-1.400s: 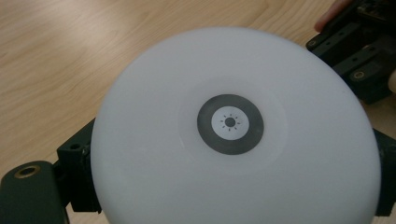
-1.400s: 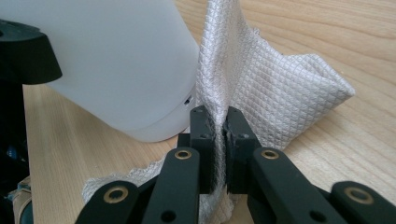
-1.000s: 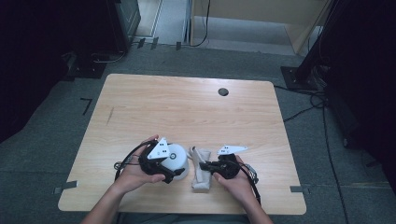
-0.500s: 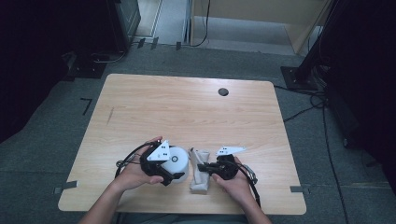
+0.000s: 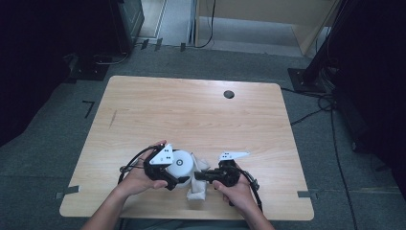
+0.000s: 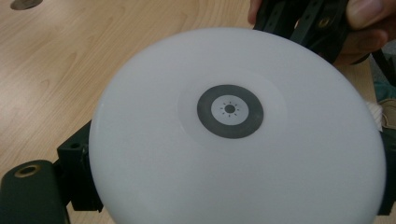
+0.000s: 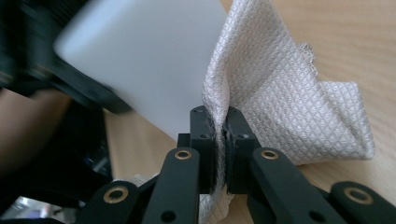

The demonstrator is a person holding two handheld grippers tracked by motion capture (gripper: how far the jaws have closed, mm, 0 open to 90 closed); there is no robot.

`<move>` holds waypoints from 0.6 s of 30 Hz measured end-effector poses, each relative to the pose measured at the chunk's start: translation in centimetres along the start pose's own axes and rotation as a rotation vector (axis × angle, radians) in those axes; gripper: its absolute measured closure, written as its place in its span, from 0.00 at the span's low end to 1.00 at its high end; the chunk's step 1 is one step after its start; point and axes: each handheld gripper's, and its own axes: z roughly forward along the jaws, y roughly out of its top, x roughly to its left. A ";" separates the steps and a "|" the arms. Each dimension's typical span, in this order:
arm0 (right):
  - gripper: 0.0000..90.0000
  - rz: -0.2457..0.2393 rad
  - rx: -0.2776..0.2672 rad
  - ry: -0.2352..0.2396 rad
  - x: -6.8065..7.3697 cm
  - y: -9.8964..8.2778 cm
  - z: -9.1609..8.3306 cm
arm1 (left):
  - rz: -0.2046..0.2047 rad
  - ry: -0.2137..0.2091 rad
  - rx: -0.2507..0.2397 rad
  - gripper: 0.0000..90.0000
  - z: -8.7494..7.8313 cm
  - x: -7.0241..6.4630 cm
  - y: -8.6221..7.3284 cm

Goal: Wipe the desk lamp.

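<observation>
The left gripper (image 5: 173, 178) pinches the edge of a white plate (image 6: 238, 135) between its 2 fingers, holding it tilted just above the wooden surface (image 5: 191, 115) near the person's edge. The plate's underside, with a dark ring at its middle, faces the left gripper view. The right gripper (image 7: 220, 140) has its fingers pressed together on a fold of white cloth (image 7: 289, 102), and the cloth lies against the plate. The cloth's lower end rests on the surface between both hands.

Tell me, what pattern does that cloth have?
The cloth is white with a fine woven diamond grid, clearest in the right gripper view.
</observation>
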 end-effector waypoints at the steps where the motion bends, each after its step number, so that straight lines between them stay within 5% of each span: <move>1: 0.94 0.000 -0.023 0.020 0.3 0.3 -0.4 | 0.000 0.000 0.000 0.10 0.0 0.0 0.0; 10: 0.94 -0.046 -0.164 0.089 2.8 2.7 -2.8 | -0.001 -0.004 -0.003 0.10 0.1 -0.1 0.0; 13: 0.94 -0.057 -0.150 0.094 2.6 2.4 -2.5 | -0.003 -0.005 -0.005 0.10 0.2 0.0 0.0; 17: 0.94 -0.010 -0.058 0.071 0.7 1.2 -1.3 | -0.003 -0.005 -0.004 0.10 0.2 0.0 0.0; 18: 0.94 0.036 -0.030 0.074 0.0 0.5 -0.7 | -0.002 -0.005 -0.004 0.10 0.2 0.0 0.0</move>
